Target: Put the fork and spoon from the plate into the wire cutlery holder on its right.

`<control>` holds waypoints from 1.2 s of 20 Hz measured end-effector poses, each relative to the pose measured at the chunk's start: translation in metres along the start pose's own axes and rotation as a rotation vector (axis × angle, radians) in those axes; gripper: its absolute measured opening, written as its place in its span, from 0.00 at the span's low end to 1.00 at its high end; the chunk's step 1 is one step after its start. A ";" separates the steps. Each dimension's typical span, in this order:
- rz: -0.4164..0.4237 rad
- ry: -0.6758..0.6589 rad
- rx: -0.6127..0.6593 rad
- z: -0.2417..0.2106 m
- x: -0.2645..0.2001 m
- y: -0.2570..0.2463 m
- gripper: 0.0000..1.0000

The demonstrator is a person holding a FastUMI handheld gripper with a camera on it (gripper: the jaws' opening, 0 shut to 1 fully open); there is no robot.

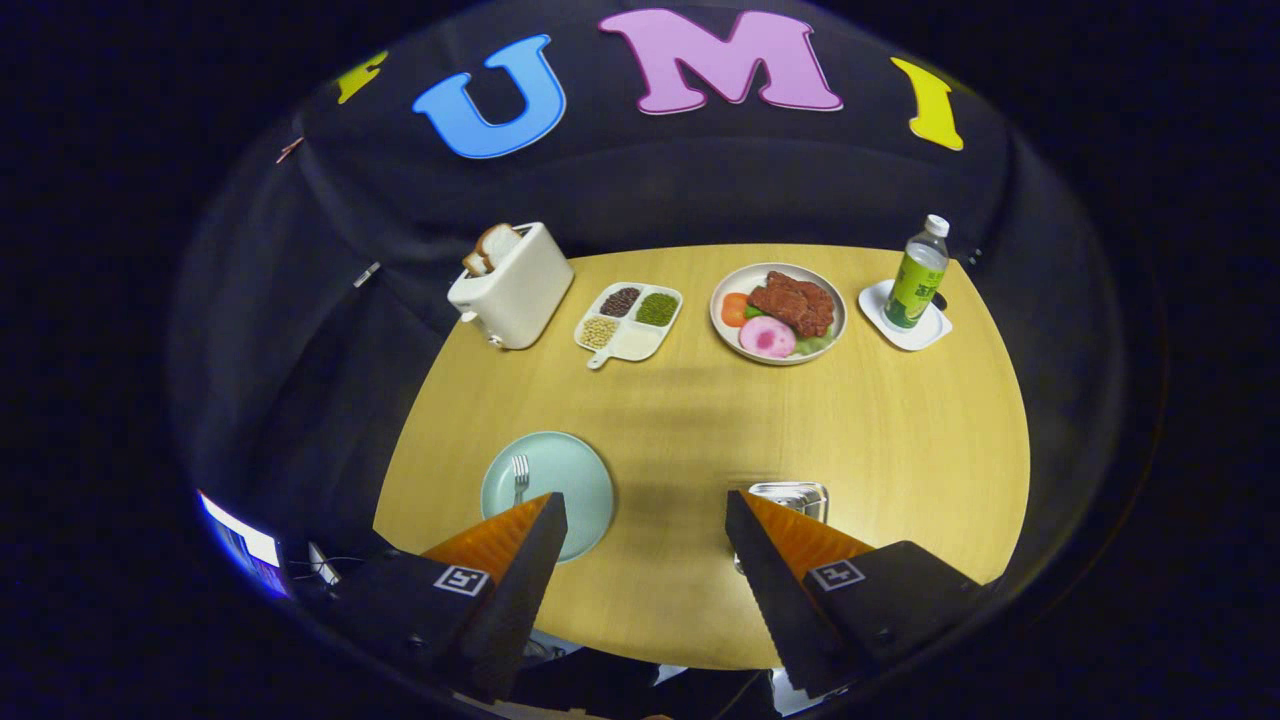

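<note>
The gripper (645,520) hangs above the near side of a round wooden table (700,420), its two fingers spread wide apart with nothing between them but bare tabletop.

Just ahead of the left finger lies a pale mint-green plate (560,475), round and shallow; the finger's tip covers the plate's near right edge. On the plate's left part rests a small silver fork (520,476), its tines pointing away from the gripper and its handle running back toward the finger. The spoon cannot be made out on the plate.

Just ahead of the right finger, and partly hidden behind its tip, sits a shiny metal holder (790,495) with a rounded rectangular rim; the wire body is too hidden to describe. Plate and holder stand apart, with the open span of the jaws falling on the wood between them.

Well beyond the fingers, along the far side of the table, stand a white toaster (515,290) with bread slices (492,247) sticking up from it, a white four-compartment dish (630,320) holding dark, green and pale beans or grains, a round plate of food (778,313) with brown meat, a pink slice and something orange, and a green-labelled bottle (918,275) with a white cap, upright on a small white square tray (905,318).
</note>
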State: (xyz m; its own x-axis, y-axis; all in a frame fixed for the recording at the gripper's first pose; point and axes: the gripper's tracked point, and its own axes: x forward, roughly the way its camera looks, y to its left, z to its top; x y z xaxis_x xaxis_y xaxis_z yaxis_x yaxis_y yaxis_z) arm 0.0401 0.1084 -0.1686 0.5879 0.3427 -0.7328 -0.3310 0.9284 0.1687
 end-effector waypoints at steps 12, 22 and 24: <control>0.055 0.132 -0.105 -0.063 0.099 0.130 0.99; -0.062 0.346 -0.164 -0.142 0.177 0.131 1.00; -0.074 0.370 -0.178 -0.151 0.184 0.131 0.99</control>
State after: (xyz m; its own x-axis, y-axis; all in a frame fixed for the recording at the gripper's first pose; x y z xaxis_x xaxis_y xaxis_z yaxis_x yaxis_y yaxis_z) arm -0.0064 0.2720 -0.3809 0.3205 0.1710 -0.9317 -0.4389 0.8984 0.0139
